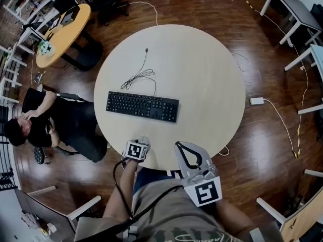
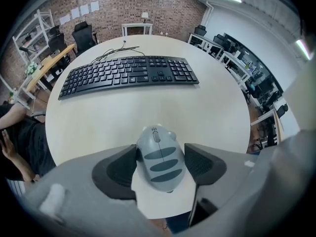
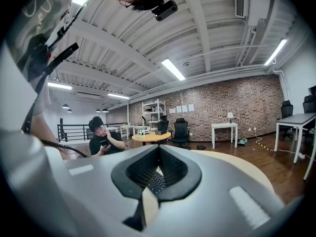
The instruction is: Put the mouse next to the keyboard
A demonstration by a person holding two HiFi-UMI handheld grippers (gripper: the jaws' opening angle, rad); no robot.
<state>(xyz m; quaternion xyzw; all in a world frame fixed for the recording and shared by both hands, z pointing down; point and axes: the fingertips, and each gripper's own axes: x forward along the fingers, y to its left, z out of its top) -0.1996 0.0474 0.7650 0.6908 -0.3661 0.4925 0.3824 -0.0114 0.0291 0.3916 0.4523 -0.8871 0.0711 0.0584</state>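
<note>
Right gripper (image 1: 178, 146): closest to the head camera, low in the head view and right of the middle; its tips reach just over the near edge of the round table (image 1: 202, 74); its jaws are pressed together at the tips and hold nothing; in its own view (image 3: 158, 148) some keys of the keyboard (image 3: 156, 181) show through the little hole between the jaws
Sitting person (image 1: 55, 122): at the left edge of the head view, beside the round table, in dark clothes, with one arm bent up
Wooden table (image 1: 63, 32): upper left of the head view, well apart from the round table
Left gripper (image 1: 140, 141): bottom middle of the head view, left of the right gripper, at the table's near edge; in its own view (image 2: 161, 149) the jaws sit one on each side of the mouse (image 2: 160, 159) and squeeze it
Mouse: grey, with three darker stripes and a wheel on top; low in the middle of the left gripper view, over the table's near edge, nose pointing at the keyboard but well apart from it; I cannot tell if it rests on the table or is lifted
Keyboard (image 1: 142, 106): black, flat on the table in the middle of the head view; it runs across the top of the left gripper view (image 2: 128, 73)
Cord (image 1: 141, 74): thin and black, in a loose tangle just above the keyboard in the head view
White box (image 1: 256, 101): on the brown floor at the right of the head view, just beside the round table
</note>
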